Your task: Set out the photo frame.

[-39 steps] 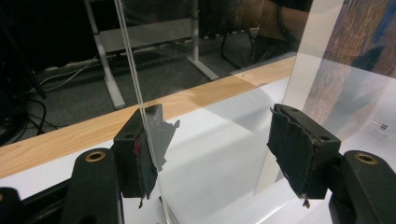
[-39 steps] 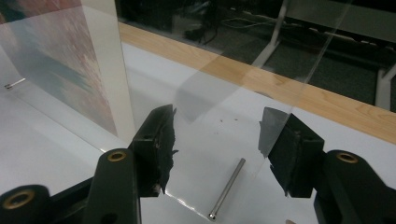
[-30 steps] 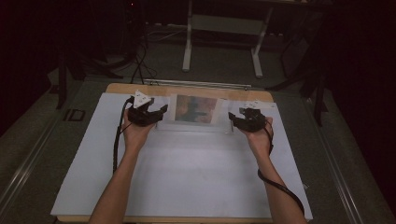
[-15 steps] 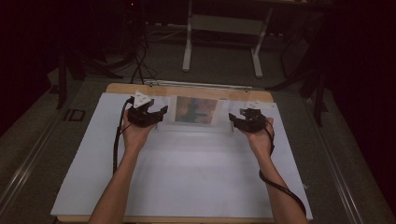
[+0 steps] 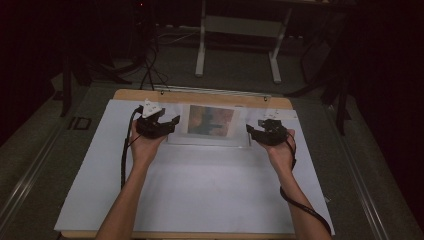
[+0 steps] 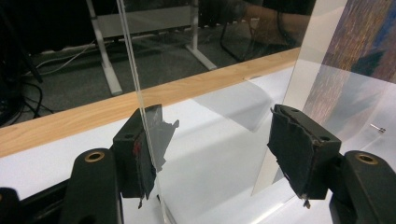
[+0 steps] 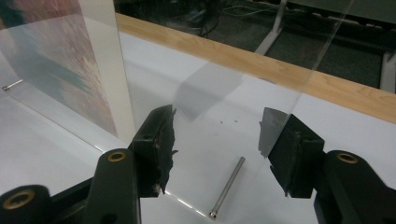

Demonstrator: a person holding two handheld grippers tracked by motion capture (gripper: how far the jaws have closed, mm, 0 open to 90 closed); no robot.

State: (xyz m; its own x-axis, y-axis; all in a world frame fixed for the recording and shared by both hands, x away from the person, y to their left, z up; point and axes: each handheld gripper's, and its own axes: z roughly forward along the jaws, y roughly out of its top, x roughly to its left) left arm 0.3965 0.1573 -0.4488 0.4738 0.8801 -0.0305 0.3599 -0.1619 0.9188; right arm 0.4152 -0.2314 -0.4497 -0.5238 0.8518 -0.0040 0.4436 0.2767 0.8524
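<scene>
1. Acrylic frame [image 5: 210, 125]: clear, flat, glossy panel standing upright on its lower edge at the far middle of the tabletop; edges thin and sharp, faces reflective.
2. Print [image 5: 211, 120] inside the frame: rectangular sheet with blurred rust, tan and teal tones and a pale cream border, set in the centre so bare clear margins extend on both sides.
3. Left gripper [image 5: 159, 123]: matte black body, grey three-cornered plate on top, at the frame's left end. In the left gripper view the fingers [image 6: 140, 154] stand apart, with the clear left edge of the panel running just beside the near pad; whether that pad touches it cannot be told. Pads are black rubber, worn and ragged at the edges.
4. Right gripper [image 5: 262, 131]: same build, at the frame's right end. Its fingers [image 7: 161, 144] are apart, with the clear margin of the panel between them and the panel's edge close to the right-hand pad; no clamping visible.
5. Metal pin [image 7: 227, 186]: slim, round, silvery rod lying flat on the white sheet between the right fingers.
6. Small screw [image 6: 378, 128]: lying on the sheet beyond the panel, in the left gripper view.
7. Tabletop [image 5: 200, 200]: smooth white sheet over a light wooden board, wood grain showing as a strip along the far edge.
</scene>
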